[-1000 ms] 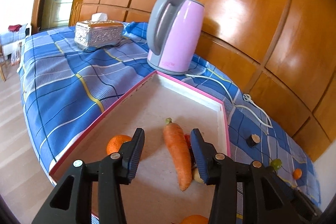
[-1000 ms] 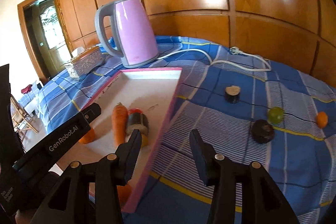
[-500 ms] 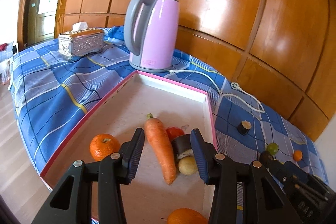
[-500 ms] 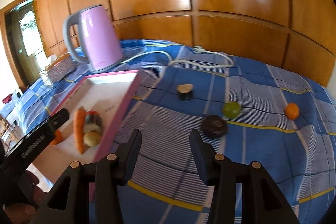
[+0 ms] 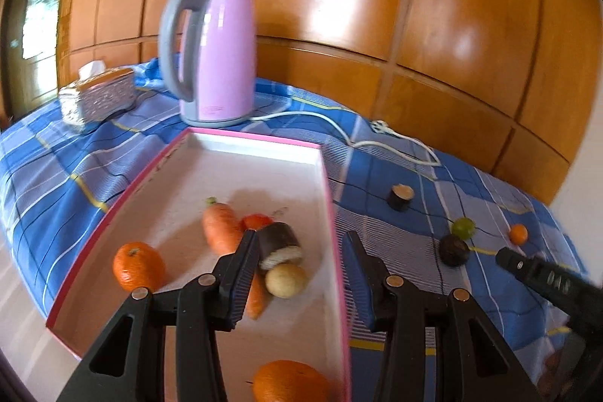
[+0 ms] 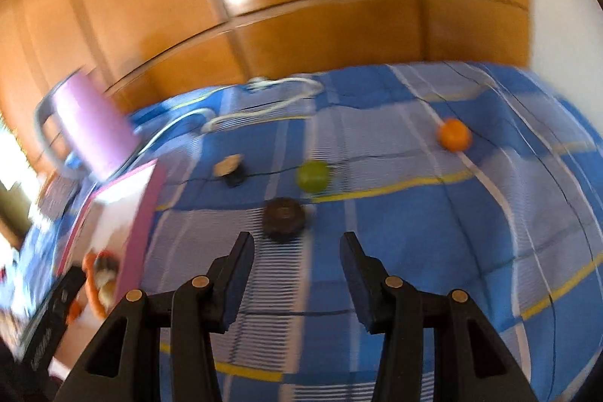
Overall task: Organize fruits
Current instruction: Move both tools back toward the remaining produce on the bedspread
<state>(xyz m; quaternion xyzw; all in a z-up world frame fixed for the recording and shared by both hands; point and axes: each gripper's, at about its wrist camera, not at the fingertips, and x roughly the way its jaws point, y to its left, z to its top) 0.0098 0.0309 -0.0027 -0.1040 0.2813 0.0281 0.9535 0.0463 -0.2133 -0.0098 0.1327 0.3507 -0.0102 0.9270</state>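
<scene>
— Jaws first? Parted on the left gripper (image 5: 297, 274), nothing pinched, hanging over the near part of the pink-edged white tray (image 5: 327, 183).
— And on the right gripper (image 6: 296, 275)?
— Parted too, holding nothing, pointing down at the blue checked cloth (image 6: 414, 251), just short of the dark round bumpy fruit (image 6: 283, 218).
— Inside that tray?
— Long orange carrot (image 5: 220, 223), small red fruit (image 5: 256, 221) right behind a dark roll with a pale end (image 5: 280, 243), little yellow-brown ball (image 5: 285, 280) touching the roll, round orange (image 5: 138, 266) off to the left, another big orange (image 5: 290, 381) at the near edge.
— Out on the cloth?
— Small green round fruit (image 6: 312, 176) close behind the dark one, tiny orange ball (image 6: 454, 134) far to the right, short dark stub with a tan top (image 6: 230, 170) nearer the tray. Very blurry, that right view.
— Behind the tray?
— Tall pink kettle with a grey handle (image 5: 215, 55), white cord (image 5: 339, 134), shiny silver tissue box (image 5: 98, 97).
</scene>
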